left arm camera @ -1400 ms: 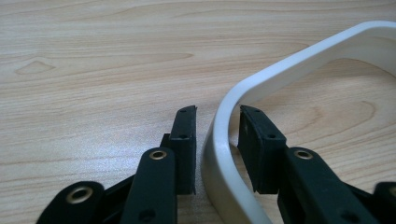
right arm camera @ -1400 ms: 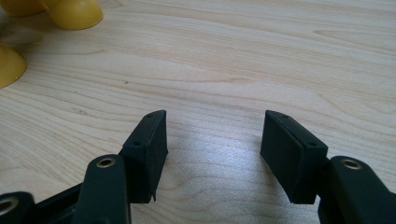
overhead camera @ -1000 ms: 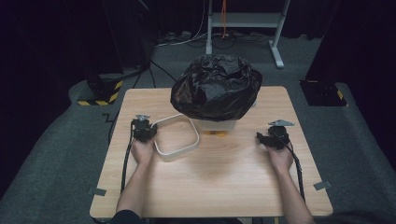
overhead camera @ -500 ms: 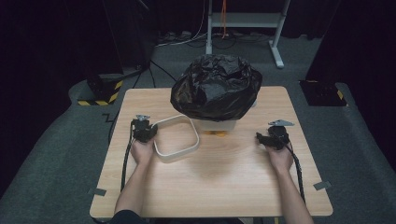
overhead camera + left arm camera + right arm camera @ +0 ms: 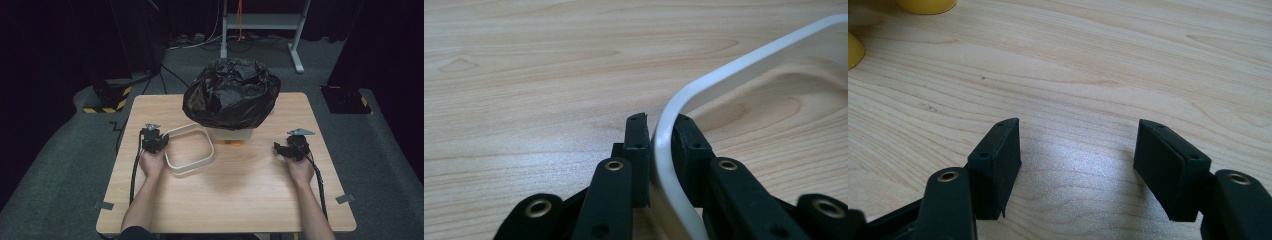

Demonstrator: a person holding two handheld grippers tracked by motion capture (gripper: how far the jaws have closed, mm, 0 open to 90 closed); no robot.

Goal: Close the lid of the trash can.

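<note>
A dark room with grey carpet surrounds a light wooden table; behind it stand a white metal frame and loose cables on the floor. In the high view a crumpled black plastic bag sits over a pale container at the table's far middle, with something yellow just under its near edge. A white rounded-square frame lies flat on the wood just in front and to the left of the bag. The left gripper is at that frame's left edge, while the right gripper rests well apart from it on the right side of the table, pointing inward over bare wood. In the left gripper view the left gripper has its black jaws pressed on both sides of the white frame at a rounded corner, the frame curving away to the upper right. In the right gripper view the right gripper has its jaws spread wide, having just been opening, with nothing between them but tabletop; two yellow pieces sit at the upper left.
</note>
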